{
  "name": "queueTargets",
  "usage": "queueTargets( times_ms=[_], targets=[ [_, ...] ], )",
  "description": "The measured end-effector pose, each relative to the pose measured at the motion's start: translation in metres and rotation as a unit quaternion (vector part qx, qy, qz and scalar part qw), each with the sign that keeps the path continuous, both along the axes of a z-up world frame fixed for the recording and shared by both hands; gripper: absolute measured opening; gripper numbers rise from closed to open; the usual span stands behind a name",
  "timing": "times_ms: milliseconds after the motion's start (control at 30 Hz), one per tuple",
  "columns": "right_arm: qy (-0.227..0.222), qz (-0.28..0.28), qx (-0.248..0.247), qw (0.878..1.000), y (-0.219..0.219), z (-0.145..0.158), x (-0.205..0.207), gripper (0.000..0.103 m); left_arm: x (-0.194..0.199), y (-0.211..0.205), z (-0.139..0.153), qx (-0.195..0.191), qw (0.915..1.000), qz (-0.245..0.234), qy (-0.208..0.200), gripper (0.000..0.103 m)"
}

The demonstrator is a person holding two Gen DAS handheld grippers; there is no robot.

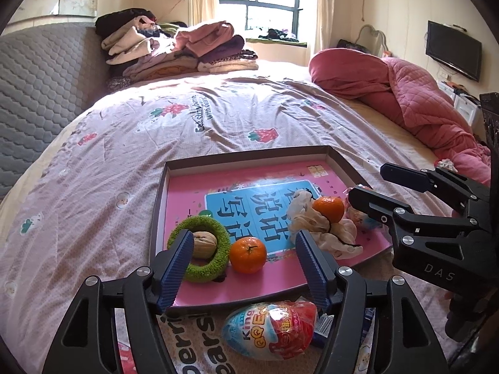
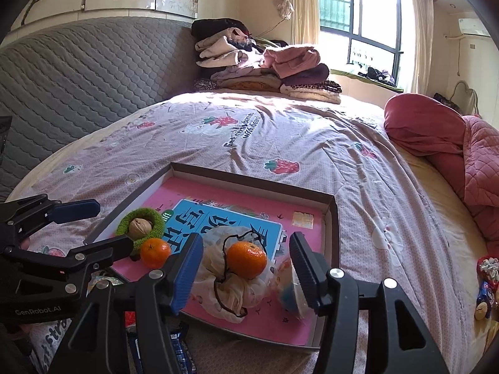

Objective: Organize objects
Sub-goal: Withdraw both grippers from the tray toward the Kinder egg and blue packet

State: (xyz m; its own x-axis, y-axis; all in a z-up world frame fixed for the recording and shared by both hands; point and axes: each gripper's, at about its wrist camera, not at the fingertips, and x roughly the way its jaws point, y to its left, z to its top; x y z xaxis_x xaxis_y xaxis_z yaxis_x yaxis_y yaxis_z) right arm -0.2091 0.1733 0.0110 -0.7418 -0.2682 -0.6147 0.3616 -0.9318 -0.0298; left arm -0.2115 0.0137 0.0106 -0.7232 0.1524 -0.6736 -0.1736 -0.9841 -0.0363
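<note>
Left wrist view: we're over the near edge of the bed (image 1: 218, 115), w/ the left gripper (image 1: 241, 255) spread wide, nothing between its blue pads (image 1: 176, 268). Just beyond it sits a shallow cardboard tray (image 1: 249, 155) w/ a pink printed sheet inside. At the tray's near-left corner a green fuzzy ring (image 1: 215, 243) lies flat w/ a walnut (image 1: 204, 243) in its hole. A tangerine (image 1: 248, 254) rests just beside the ring, touching or nearly so; we can't tell which. Toward the tray's right edge a second tangerine (image 1: 328, 208) sits on a crumpled cream cloth bag (image 1: 315, 227). Outside the tray, on the bed's near edge, a foil-wrapped toy egg (image 1: 269, 330) lies on its side under the left gripper.

Right wrist view: the right gripper (image 2: 246, 277) is also wide, empty, pads clear of the second tangerine and the bag, which show between them. A wrapped round item (image 2: 290, 283) sits at the tray's near-right corner, partly behind the right pad; too hidden to ID. Far corner of the bed holds folded clothes (image 2: 262, 65); a pink quilt (image 2: 452, 143) is bunched along the right edge.
</note>
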Motion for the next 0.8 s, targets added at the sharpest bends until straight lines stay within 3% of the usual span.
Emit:
queueTargets(
  times_ms=[800],
  targets=[
    [0.032, 0.005, -0.043, 0.999, 0.008, 0.039, 0.048, 0.058, 0.042, -0.004, 0.024, 0.009, 0.9997, 0.006, 0.020, 0.071]
  ],
)
